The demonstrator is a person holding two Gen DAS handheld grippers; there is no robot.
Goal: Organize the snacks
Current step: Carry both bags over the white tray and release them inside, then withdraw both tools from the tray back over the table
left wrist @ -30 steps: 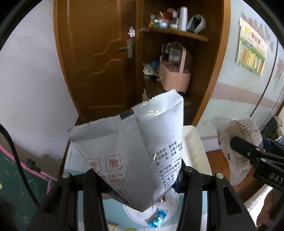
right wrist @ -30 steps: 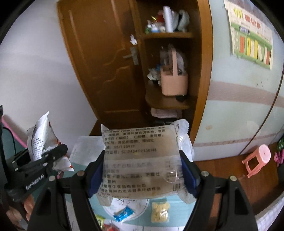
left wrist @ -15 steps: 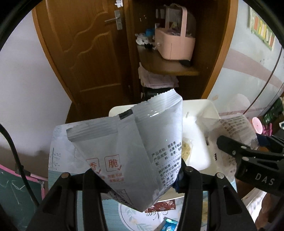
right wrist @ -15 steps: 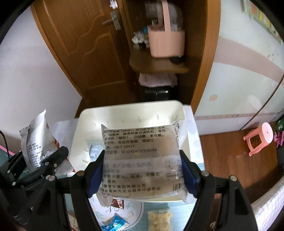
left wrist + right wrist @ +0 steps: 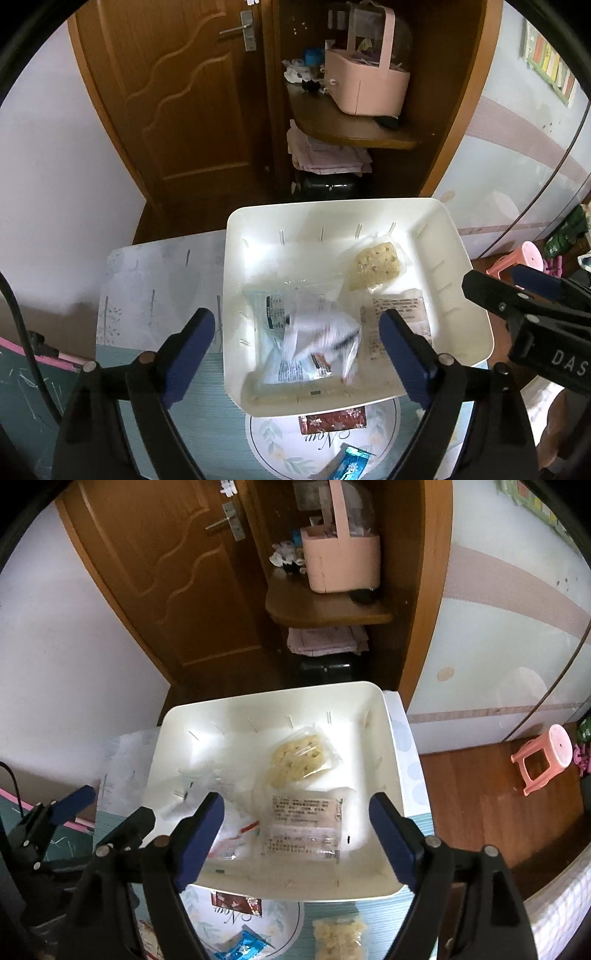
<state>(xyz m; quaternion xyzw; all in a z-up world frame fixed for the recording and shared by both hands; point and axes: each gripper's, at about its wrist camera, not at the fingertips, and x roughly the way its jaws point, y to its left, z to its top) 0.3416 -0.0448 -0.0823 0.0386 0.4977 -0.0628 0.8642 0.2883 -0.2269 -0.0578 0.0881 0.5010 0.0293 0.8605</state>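
Note:
A white plastic bin point(image 5: 332, 208) stands on the table under both grippers. My left gripper point(image 5: 295, 321) hovers above it with jaws opening, nothing pressed between the pads. Below it a silver-white snack packet point(image 5: 321, 343) shows blurred inside the bin, on a pale blue packet. My right gripper point(image 5: 297, 805) is also opening over the bin point(image 5: 273, 698). The clear labelled packet point(image 5: 303, 827) lies flat on the bin floor below it, free of the pads. A cracker packet point(image 5: 299, 757) rests further back. Each gripper shows in the other's view: right gripper point(image 5: 495, 280), left gripper point(image 5: 114, 808).
In front of the bin a round printed mat carries a red sachet point(image 5: 332, 421) and a blue sachet point(image 5: 347, 461). A packet of pale snacks point(image 5: 340, 938) lies on the tablecloth. Behind stand a wooden door, shelves with a pink basket point(image 5: 365, 85), and a pink stool point(image 5: 543, 757).
Both grippers sank toward the bin and tipped downward. The left let go of the silver-white packet and the right let go of the clear labelled packet; both packets are now in the bin.

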